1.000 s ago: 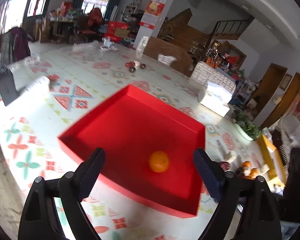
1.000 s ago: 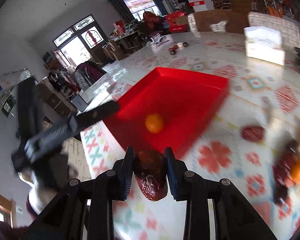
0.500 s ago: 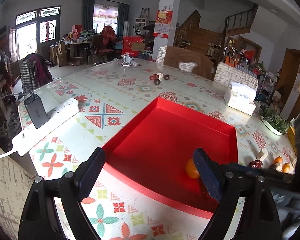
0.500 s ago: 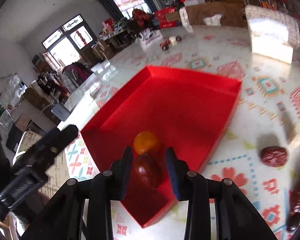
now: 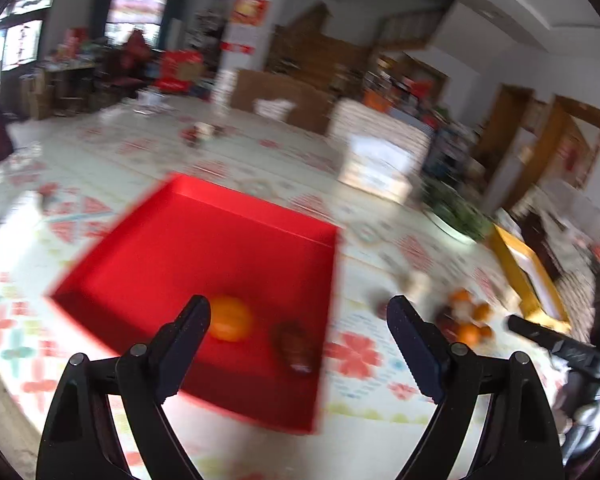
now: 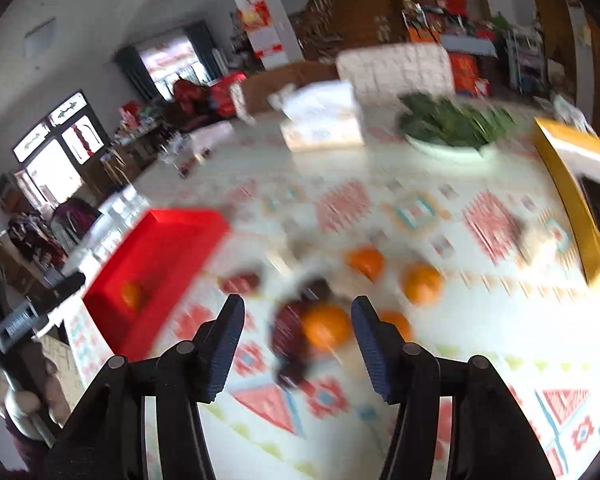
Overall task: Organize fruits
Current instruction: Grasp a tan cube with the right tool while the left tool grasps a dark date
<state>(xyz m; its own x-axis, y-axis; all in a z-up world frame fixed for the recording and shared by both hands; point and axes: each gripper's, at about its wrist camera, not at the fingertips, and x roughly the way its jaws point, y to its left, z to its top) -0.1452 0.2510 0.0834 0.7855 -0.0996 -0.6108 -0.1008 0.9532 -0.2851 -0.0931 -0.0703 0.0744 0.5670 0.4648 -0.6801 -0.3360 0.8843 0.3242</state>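
Note:
A red tray (image 5: 204,216) lies on the patterned table. An orange (image 5: 230,323) and a dark red date (image 5: 294,346) lie in its near right corner. My left gripper (image 5: 298,320) is open and empty above the tray's near edge. My right gripper (image 6: 298,324) is open and empty over a loose pile of fruit: an orange (image 6: 326,326) beside a dark date (image 6: 290,328), with more oranges (image 6: 422,283) behind. The tray also shows in the right wrist view (image 6: 160,256) at left. The pile shows blurred in the left wrist view (image 5: 464,320).
A tissue box (image 6: 322,120), a white bowl of greens (image 6: 452,128) and a yellow box (image 6: 576,184) stand at the far and right side of the table. Another date (image 6: 240,282) lies between tray and pile. Both views are motion-blurred.
My right gripper let the date go into the tray, opened, and swung right to the fruit pile. My left gripper view has shifted right.

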